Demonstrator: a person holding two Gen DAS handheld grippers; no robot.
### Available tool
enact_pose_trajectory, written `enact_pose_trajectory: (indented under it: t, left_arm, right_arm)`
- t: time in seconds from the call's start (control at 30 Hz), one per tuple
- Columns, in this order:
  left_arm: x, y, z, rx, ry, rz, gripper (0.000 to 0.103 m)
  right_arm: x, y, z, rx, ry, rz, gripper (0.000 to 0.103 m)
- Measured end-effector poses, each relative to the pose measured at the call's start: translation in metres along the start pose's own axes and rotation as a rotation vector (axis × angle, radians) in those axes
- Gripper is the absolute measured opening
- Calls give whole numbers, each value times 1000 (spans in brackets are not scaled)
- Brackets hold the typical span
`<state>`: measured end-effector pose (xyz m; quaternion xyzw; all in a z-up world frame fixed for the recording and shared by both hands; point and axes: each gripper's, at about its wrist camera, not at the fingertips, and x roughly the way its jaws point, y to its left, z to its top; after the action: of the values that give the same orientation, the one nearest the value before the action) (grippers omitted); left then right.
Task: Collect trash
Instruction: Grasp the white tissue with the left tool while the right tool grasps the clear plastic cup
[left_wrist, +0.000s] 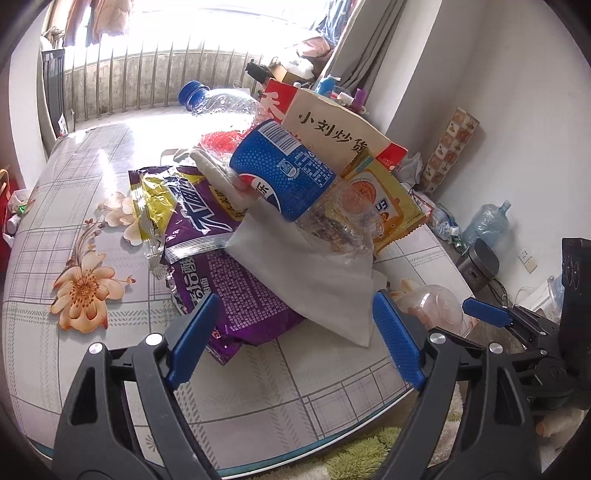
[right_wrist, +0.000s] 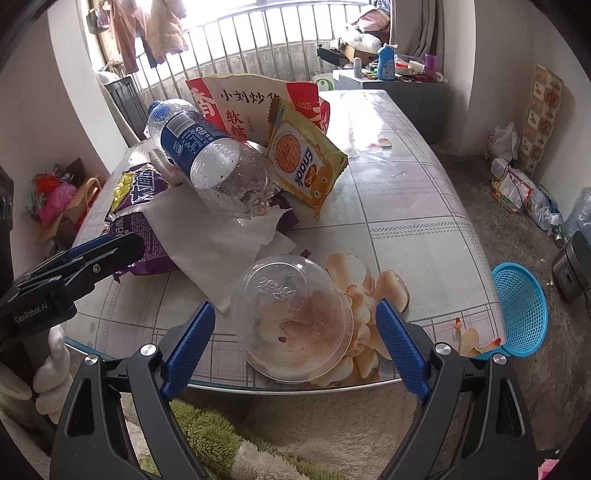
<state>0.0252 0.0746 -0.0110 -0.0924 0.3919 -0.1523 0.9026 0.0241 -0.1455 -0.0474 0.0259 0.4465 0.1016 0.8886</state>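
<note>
A trash pile lies on the flower-print table (right_wrist: 424, 236): a clear bottle with a blue label (left_wrist: 288, 173) (right_wrist: 207, 155), a purple snack bag (left_wrist: 240, 295) (right_wrist: 144, 229), a white tissue (left_wrist: 321, 273) (right_wrist: 218, 243), a yellow cracker wrapper (left_wrist: 384, 195) (right_wrist: 303, 162) and a red and beige paper bag (left_wrist: 332, 125) (right_wrist: 243, 103). An upturned clear plastic bowl (right_wrist: 295, 317) (left_wrist: 439, 302) sits near the table's front edge. My right gripper (right_wrist: 295, 347) stands open around the bowl, pads apart from it. My left gripper (left_wrist: 295, 339) is open, with the corners of the purple bag and the tissue between its fingers, untouched.
A blue mesh basket (right_wrist: 521, 310) stands on the floor off the table's right front corner. A green and white shaggy rug (right_wrist: 207, 435) lies below the table edge. Bags, a large water jug (left_wrist: 487, 218) and a dark appliance (left_wrist: 476, 266) crowd the floor by the wall.
</note>
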Motion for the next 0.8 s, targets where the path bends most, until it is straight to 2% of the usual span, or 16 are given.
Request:
enact_pose_trajectory:
  t: [0.13, 0.3, 0.43, 0.57, 0.67, 0.8]
  left_arm:
    - [13, 12, 9, -62, 16, -45, 63]
    - [37, 28, 22, -127, 52, -13, 51]
    - [54, 36, 29, -177, 97, 6, 50]
    - [62, 36, 30, -193, 103, 10, 48]
    - [66, 39, 29, -194, 94, 20, 35]
    - [67, 40, 29, -188, 85, 27, 9]
  right_arm:
    - [4, -1, 0, 3, 26, 0, 85]
    - [13, -4, -1, 9, 56, -5, 82]
    - [19, -6, 1, 9, 72, -3, 78]
    - [24, -7, -1, 24, 96, 15, 71]
    - [24, -7, -1, 20, 91, 16, 71]
    - [21, -7, -3, 19, 77, 19, 70]
